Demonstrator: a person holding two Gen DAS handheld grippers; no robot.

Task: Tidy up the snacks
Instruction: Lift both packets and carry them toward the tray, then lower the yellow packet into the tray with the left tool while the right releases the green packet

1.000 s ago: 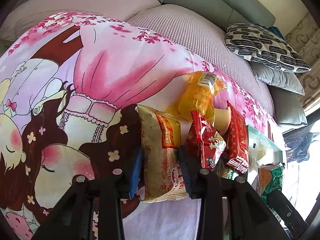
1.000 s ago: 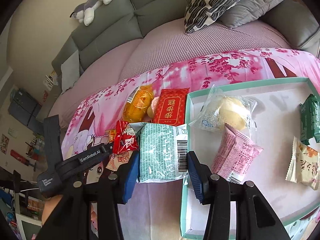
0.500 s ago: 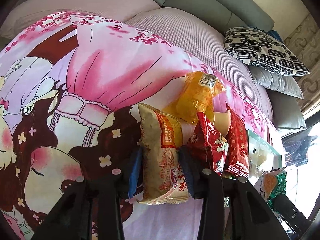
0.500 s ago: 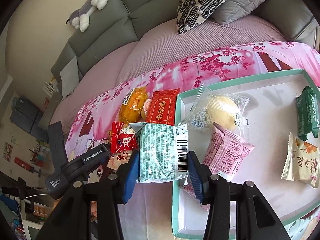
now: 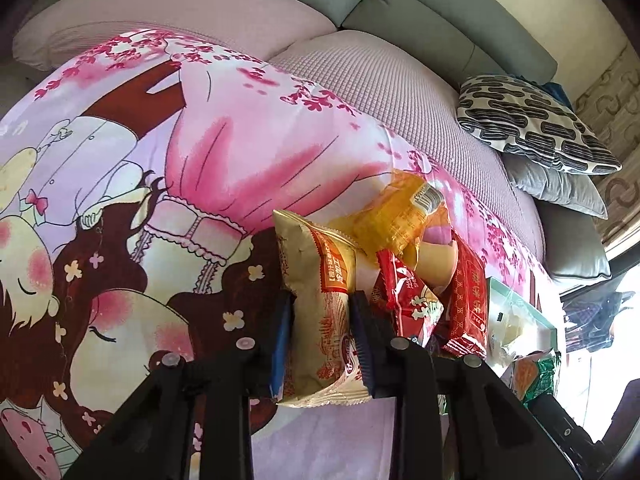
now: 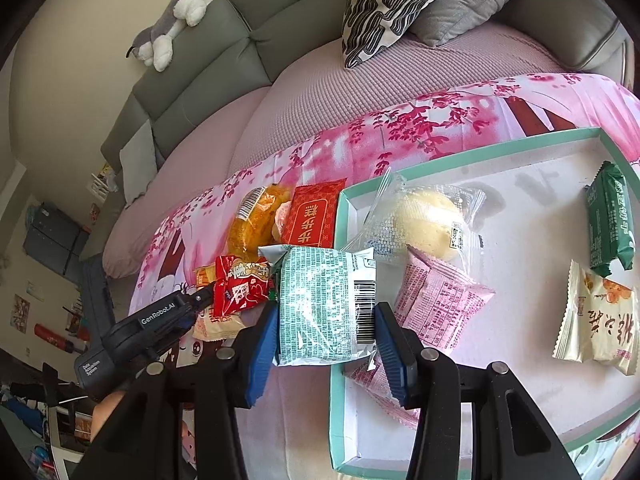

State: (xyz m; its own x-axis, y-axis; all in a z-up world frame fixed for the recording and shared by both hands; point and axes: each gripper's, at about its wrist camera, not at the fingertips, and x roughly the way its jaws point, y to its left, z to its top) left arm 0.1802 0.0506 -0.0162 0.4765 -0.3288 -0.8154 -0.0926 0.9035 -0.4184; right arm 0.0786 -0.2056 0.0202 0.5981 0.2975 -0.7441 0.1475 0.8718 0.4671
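Observation:
My left gripper [image 5: 322, 308] is closing tight on a beige-and-gold snack packet [image 5: 316, 264], its pads pressing both sides. That packet stands upright over the cartoon-print blanket [image 5: 224, 152]. Right of it lie a small red packet [image 5: 404, 296], an orange packet [image 5: 400, 212] and a flat red packet [image 5: 468, 304]. My right gripper [image 6: 326, 312] is shut on a green-and-white packet with a barcode [image 6: 320, 292], held over the left rim of the teal-edged tray [image 6: 460, 156]. The left gripper [image 6: 200, 304] shows at the left of the right wrist view.
In the tray lie a bun in clear wrap [image 6: 424, 220], a pink packet [image 6: 436, 300], a dark green packet [image 6: 608, 216] and a white packet [image 6: 596, 320]. A patterned pillow [image 6: 392, 4] and a plush toy [image 6: 172, 28] sit at the sofa's back.
The left jaws have squeezed closer on the beige packet, which now looks narrower between the pads. The right gripper keeps its grip and has barely moved.

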